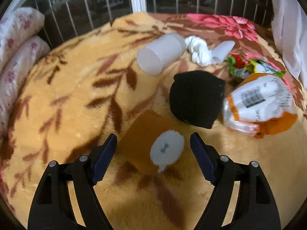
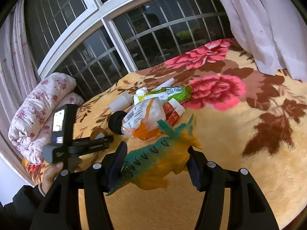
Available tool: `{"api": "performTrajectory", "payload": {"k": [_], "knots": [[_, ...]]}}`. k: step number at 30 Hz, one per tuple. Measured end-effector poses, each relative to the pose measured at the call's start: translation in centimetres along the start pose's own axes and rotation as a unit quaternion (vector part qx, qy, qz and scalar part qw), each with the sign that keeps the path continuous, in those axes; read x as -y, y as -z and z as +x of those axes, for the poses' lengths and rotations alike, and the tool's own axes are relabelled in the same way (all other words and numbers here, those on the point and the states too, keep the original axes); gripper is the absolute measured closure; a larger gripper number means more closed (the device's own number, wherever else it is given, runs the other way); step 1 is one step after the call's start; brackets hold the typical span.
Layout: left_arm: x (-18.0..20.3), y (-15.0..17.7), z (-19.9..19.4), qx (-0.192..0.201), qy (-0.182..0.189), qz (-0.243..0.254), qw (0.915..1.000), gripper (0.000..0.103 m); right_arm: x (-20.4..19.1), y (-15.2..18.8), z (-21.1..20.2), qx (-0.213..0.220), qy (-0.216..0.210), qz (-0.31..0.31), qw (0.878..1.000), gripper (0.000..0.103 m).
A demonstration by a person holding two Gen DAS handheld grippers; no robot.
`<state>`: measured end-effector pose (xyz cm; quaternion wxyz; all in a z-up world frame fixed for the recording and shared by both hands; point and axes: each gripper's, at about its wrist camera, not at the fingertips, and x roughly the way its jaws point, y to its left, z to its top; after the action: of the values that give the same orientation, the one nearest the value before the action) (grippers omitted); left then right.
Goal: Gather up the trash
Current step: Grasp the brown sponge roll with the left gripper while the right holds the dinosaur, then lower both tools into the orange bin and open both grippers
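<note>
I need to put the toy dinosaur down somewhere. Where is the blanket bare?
Bare blanket lies right of the dinosaur, between the brown leaf print and the near edge. Also between the folded quilt and the white cup. Crowded: cup, black hat, orange bag and wrappers.

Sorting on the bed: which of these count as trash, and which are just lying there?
Trash, likely:
orange-white wrapper
green wrapper
crumpled white tissue
tape roll
white plastic cup

Not trash, likely:
toy dinosaur, held in the right gripper
black beanie
folded floral quilt
</note>
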<state>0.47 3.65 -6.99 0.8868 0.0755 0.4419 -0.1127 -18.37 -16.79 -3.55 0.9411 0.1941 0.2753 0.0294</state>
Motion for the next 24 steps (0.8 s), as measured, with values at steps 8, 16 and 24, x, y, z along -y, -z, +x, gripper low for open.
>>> {"api": "performTrajectory", "payload": {"k": [8, 16, 24], "knots": [[-0.8, 0.5, -0.4, 0.023, -0.008, -0.03, 0.9993, 0.069, -0.6, 0.0, 0.6, 0.0, 0.01, -0.014, 1.0, 0.045], [-0.3, 2.4, -5.5, 0.076, -0.017, -0.029, 0.9965, 0.069, -0.9, 0.2, 0.4, -0.005, 0.018, -0.016, 1.0, 0.045], [1.0, 6.9, -11.1, 0.103, 0.002, -0.007, 0.9947, 0.069, -2.1, 1.1, -1.0, -0.015, 0.006, -0.03, 0.999, 0.045]]}}
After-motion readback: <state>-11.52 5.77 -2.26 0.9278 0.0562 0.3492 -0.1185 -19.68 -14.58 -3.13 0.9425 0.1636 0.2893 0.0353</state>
